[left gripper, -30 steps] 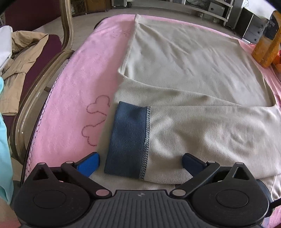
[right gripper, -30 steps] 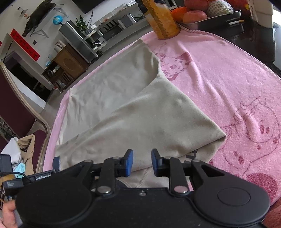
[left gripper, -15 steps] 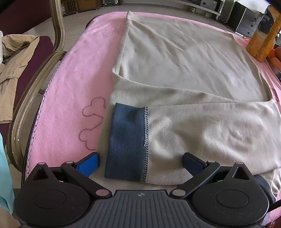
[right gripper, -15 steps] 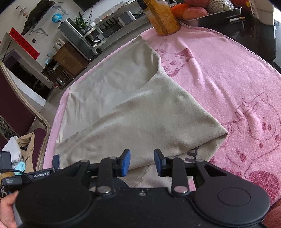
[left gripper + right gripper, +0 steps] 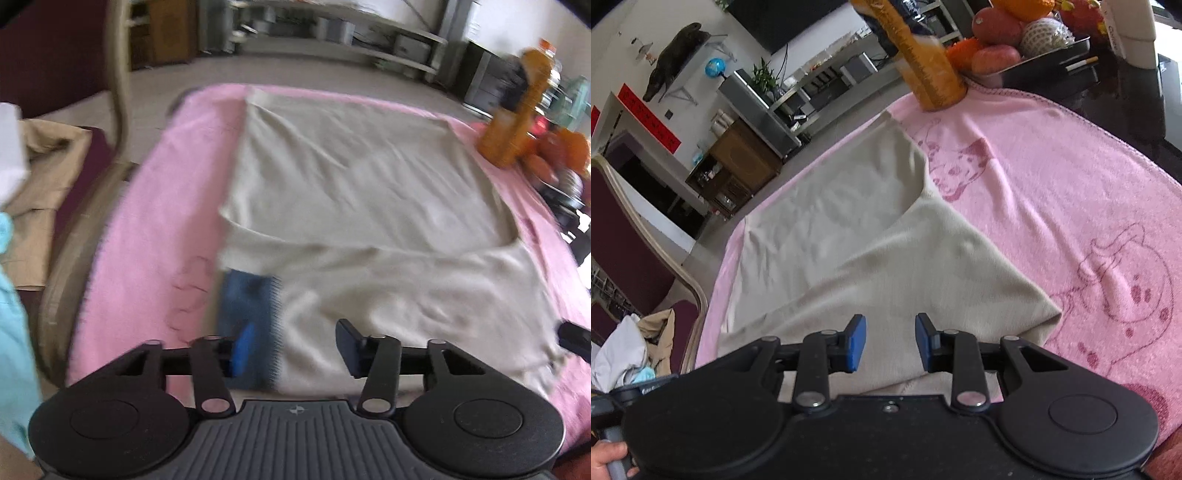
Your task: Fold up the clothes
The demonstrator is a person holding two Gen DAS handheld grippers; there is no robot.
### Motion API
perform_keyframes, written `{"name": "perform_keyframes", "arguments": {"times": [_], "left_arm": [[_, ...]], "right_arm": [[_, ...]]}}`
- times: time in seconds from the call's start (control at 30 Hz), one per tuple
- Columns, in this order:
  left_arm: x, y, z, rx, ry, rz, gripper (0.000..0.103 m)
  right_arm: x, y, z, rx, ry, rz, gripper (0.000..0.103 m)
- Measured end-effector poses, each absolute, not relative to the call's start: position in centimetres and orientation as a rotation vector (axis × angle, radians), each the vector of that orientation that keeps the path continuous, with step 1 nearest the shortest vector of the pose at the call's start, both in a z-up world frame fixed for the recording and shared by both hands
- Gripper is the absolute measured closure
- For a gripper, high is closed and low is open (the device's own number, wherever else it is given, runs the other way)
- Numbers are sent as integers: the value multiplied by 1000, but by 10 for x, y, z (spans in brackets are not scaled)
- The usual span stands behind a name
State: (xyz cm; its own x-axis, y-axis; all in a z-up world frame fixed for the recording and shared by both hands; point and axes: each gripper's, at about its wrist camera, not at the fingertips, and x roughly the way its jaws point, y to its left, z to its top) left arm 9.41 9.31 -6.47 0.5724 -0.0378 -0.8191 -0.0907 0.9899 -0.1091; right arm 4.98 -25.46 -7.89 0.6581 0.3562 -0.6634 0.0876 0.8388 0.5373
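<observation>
A grey long-sleeved garment (image 5: 362,177) lies flat on a pink blanket (image 5: 159,206). One sleeve is folded across its near part and ends in a blue cuff (image 5: 247,295). My left gripper (image 5: 295,349) hangs just over that sleeve end, its jaws closing with the cuff and grey sleeve between them; no pinch shows in the blurred picture. In the right wrist view the garment (image 5: 849,236) shows a folded corner at the right. My right gripper (image 5: 890,343) stands over its near edge, jaws partly apart, flat cloth visible in the gap.
An orange bottle (image 5: 923,62) and a metal tray of fruit (image 5: 1034,62) stand at the blanket's far right corner. A chair (image 5: 118,92) with a pile of clothes (image 5: 37,184) is at the left. Bare pink blanket (image 5: 1052,184) lies right of the garment.
My left gripper's jaws have come much closer together and the gripper has lifted and tilted, so more of the room shows. The right gripper's jaws stand slightly wider apart than a second ago.
</observation>
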Motion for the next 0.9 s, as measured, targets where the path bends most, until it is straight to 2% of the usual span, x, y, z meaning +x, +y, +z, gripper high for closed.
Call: {"name": "perform_keyframes", "arguments": {"times": [0.1, 0.13, 0.2, 0.27, 0.4, 0.5, 0.57, 0.77, 0.83, 0.9], "left_arm": [[94, 87, -70, -134, 960, -28, 62], [95, 86, -71, -132, 968, -44, 62], [97, 83, -77, -116, 996, -58, 62], [97, 78, -85, -67, 1040, -44, 72], [91, 77, -90, -8, 1097, -24, 72], [81, 79, -85, 13, 1113, -10, 72], [79, 85, -72, 12, 1078, 11, 72], [97, 119, -6, -14, 918, 76, 65], [116, 129, 10, -9, 885, 90, 64], [136, 137, 22, -3, 855, 102, 59]], "right_arm": [[53, -252, -81, 552, 864, 152, 76], [54, -251, -82, 543, 868, 151, 86], [59, -245, -85, 502, 880, 154, 92], [66, -238, -92, 463, 907, 163, 93], [67, -231, -99, 385, 1017, 132, 98], [59, -234, -95, 399, 1120, 94, 98], [56, -241, -87, 468, 1132, 100, 93], [76, -237, -3, 450, 921, 194, 91], [91, -232, 25, 415, 847, 211, 85], [114, -226, 44, 380, 794, 214, 79]]}}
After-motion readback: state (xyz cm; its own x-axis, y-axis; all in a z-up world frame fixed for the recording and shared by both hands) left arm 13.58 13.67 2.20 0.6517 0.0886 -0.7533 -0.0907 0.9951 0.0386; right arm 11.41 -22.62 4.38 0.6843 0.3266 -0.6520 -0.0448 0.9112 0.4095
